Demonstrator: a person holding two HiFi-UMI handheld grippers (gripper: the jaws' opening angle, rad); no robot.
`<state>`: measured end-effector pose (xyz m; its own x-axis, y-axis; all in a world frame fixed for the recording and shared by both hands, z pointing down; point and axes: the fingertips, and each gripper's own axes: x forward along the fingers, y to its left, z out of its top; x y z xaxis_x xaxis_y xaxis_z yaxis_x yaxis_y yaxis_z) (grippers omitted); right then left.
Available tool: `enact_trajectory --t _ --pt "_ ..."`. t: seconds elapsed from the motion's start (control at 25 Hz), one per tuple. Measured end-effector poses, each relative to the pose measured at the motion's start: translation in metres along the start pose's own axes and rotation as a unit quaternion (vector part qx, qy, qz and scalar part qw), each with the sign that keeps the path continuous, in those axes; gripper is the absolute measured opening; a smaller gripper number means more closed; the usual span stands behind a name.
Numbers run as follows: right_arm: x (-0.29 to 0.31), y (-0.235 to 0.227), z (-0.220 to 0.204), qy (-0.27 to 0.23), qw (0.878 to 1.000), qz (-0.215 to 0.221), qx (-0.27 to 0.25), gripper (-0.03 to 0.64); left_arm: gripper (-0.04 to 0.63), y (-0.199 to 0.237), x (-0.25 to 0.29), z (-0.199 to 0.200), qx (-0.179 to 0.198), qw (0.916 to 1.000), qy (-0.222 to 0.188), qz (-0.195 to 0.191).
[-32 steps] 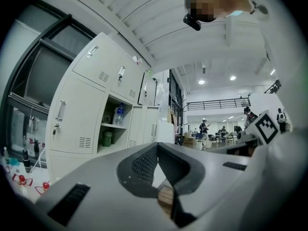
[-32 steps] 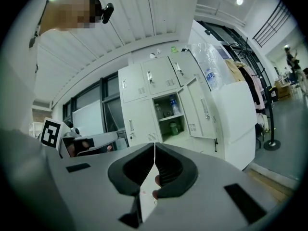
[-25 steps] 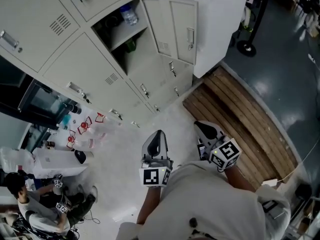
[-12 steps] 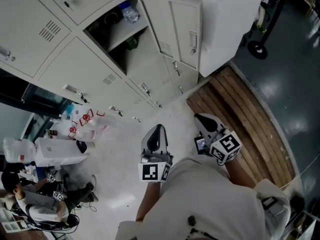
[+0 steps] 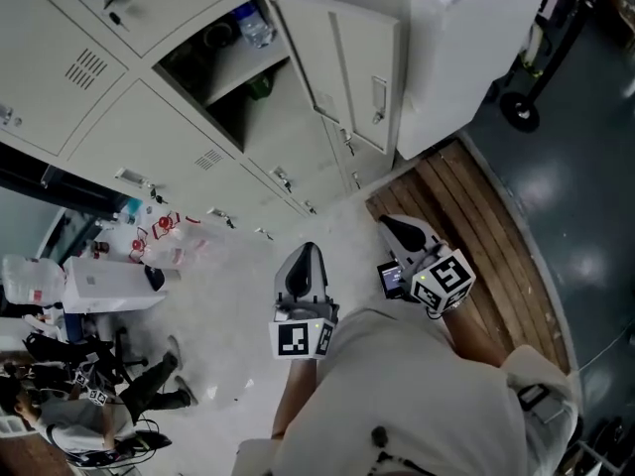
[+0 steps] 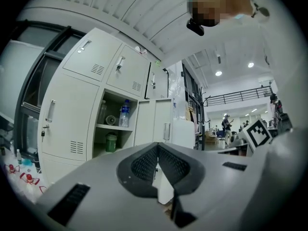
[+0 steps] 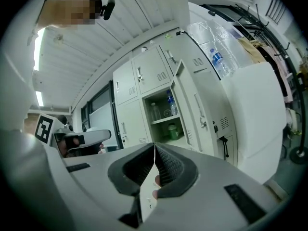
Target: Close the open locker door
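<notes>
While both claws are held level and well short of the lockers, neither is seen to touch anything. On the left gripper (image 5: 309, 251) the jaws are shown in its own view (image 6: 157, 146) with their tips pressed together and nothing caught between them. On the right gripper (image 5: 389, 223) the jaws are likewise seen in its own view (image 7: 154, 146) to be closed on nothing. Far ahead of both, the door (image 5: 347, 67) is found swung out from the right side of its locker (image 5: 223, 117), so that the compartment is left open. Its handle is turned toward the near side. Inside, a bottle (image 5: 256, 30) is stood on the shelf and a green tub (image 5: 260, 89) is set below it. From the left gripper view the door (image 6: 144, 121), the bottle (image 6: 124, 114) and the tub (image 6: 111, 142) are seen beyond the jaws. From the right gripper view the door (image 7: 195, 107) is shown to the right of the bottle (image 7: 171, 104). A white cabinet (image 5: 456, 48) is placed just right of the door, and wooden boards (image 5: 466, 236) are laid on the floor near it.
</notes>
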<state>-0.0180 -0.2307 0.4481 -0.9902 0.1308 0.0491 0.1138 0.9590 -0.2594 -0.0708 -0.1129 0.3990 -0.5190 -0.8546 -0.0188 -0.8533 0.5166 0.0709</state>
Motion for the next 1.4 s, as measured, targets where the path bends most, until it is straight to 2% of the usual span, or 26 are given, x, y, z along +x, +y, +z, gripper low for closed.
enact_trajectory --t 0.56,0.72,1.0,1.32,1.4 --pt "0.015 -0.081 0.035 0.002 0.999 0.023 -0.042 0.029 0.008 -0.028 0.065 -0.001 -0.005 0.9991 -0.030 0.031" --pt "0.028 -0.105 0.050 -0.004 0.997 0.048 -0.056 0.029 0.008 -0.027 0.075 0.004 0.004 0.9982 -0.036 0.047" --pt "0.054 -0.148 0.070 0.005 0.995 0.079 -0.064 0.031 0.008 -0.024 0.081 -0.001 0.004 0.9974 -0.025 0.068" --pt "0.081 -0.168 0.086 0.022 0.986 0.129 -0.103 0.034 0.008 -0.034 0.094 -0.006 0.014 0.9981 -0.006 0.059" --pt "0.087 -0.169 0.090 0.023 0.984 0.141 -0.109 0.074 0.008 -0.034 0.094 -0.009 0.014 0.9980 -0.002 0.061"
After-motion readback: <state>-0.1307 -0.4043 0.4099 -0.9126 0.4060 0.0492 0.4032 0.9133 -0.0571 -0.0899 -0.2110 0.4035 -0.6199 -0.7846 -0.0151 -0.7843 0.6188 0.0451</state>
